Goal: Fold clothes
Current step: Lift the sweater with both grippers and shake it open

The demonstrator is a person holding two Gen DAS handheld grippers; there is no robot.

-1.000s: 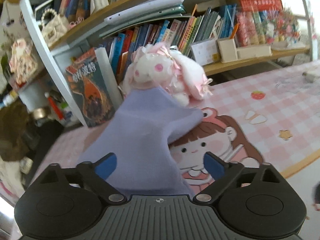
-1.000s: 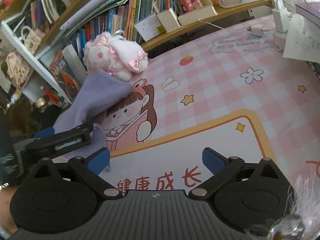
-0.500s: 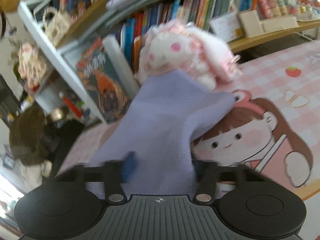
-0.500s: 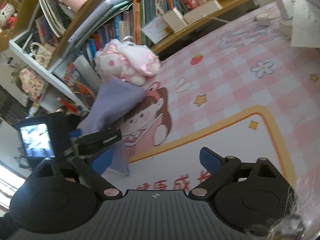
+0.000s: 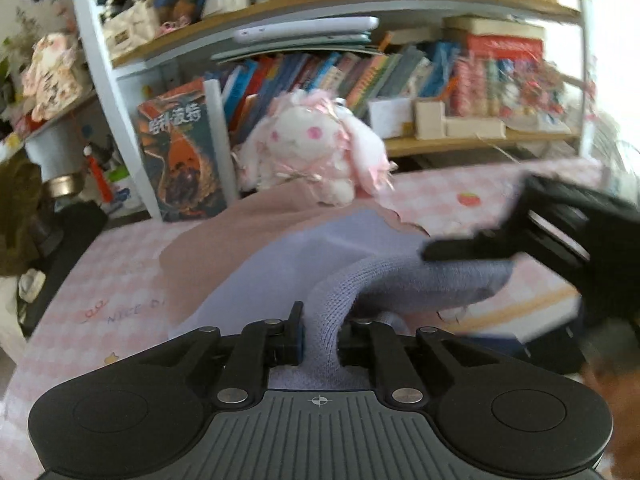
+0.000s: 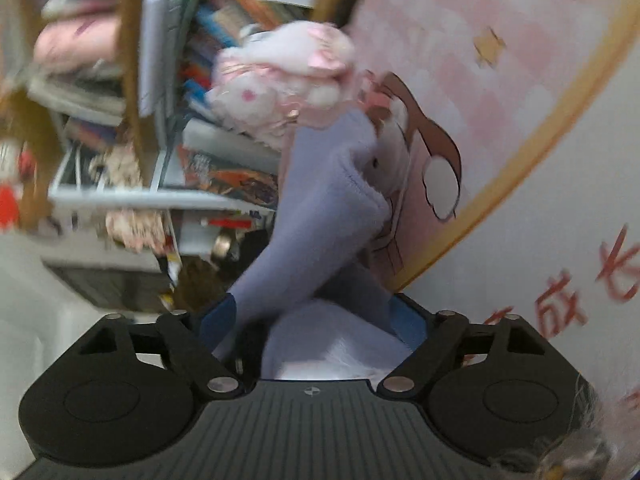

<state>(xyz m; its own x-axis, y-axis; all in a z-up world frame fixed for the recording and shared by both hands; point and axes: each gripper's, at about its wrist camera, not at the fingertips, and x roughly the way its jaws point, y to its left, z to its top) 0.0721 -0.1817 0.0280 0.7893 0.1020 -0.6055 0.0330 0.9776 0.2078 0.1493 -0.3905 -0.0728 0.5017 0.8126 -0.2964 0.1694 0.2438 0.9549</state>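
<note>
A lavender knitted garment (image 5: 400, 280) lies on the pink table mat, with one fold pulled up toward the camera. My left gripper (image 5: 322, 338) is closing, its pads pinching that fold. A pinkish cloth layer (image 5: 248, 232) shows behind the garment. At the right of the left wrist view, a blurred black finger (image 5: 468, 250) of my right gripper lies across the garment's far end. The right wrist view is rolled sideways. There the garment (image 6: 320, 208) runs down between the blue pads of my right gripper (image 6: 314, 320). Its jaws are wide and closing, and the pads do not press the cloth.
A white and pink plush rabbit (image 5: 312, 148) sits on the mat just beyond the garment. Behind it a crowded bookshelf (image 5: 320, 76) spans the back. A large book (image 5: 180, 160) stands at the left. The pink checked mat (image 5: 120, 264) extends left and right (image 6: 500, 100).
My left gripper has shut on the lavender garment and drawn a fold up. My right gripper has rolled sideways and moved onto the garment, which now lies between its jaws.
</note>
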